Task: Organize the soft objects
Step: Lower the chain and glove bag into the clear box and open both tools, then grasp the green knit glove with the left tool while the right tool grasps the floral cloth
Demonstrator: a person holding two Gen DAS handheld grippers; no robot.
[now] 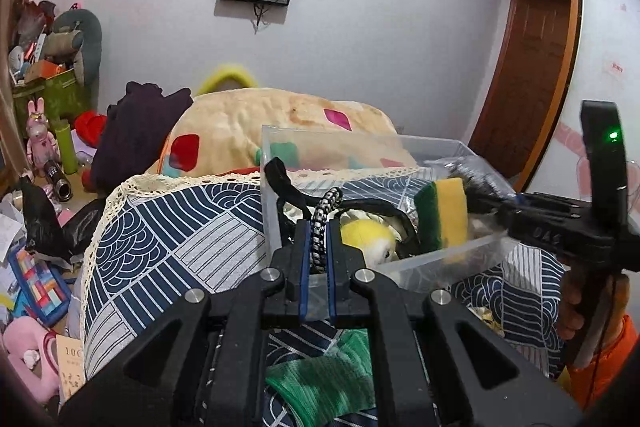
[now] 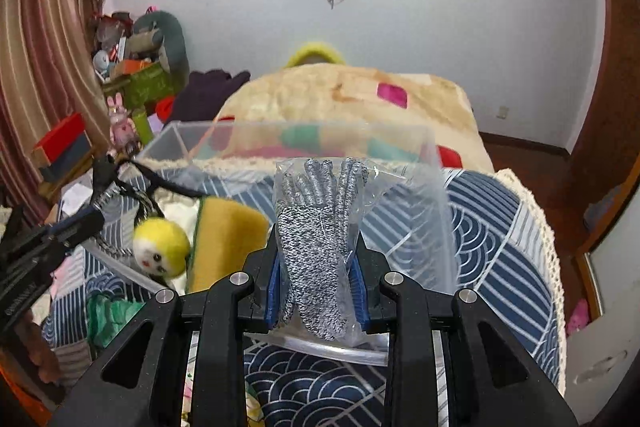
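The right claw [image 2: 316, 279] is pinching bagged gloves [image 2: 310, 247] above the clear box [image 2: 424, 143]. The left claw [image 1: 318, 247] is pinching a speckled cord [image 1: 323, 227] at the box [image 1: 272, 179], beside the sponge [image 1: 442, 215] and doll [image 1: 370, 233].

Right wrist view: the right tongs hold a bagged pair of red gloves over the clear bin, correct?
Not quite. The gloves are speckled grey, not red, as the right wrist view shows. The rest stands: the right tongs clamp the bagged pair over the clear bin.
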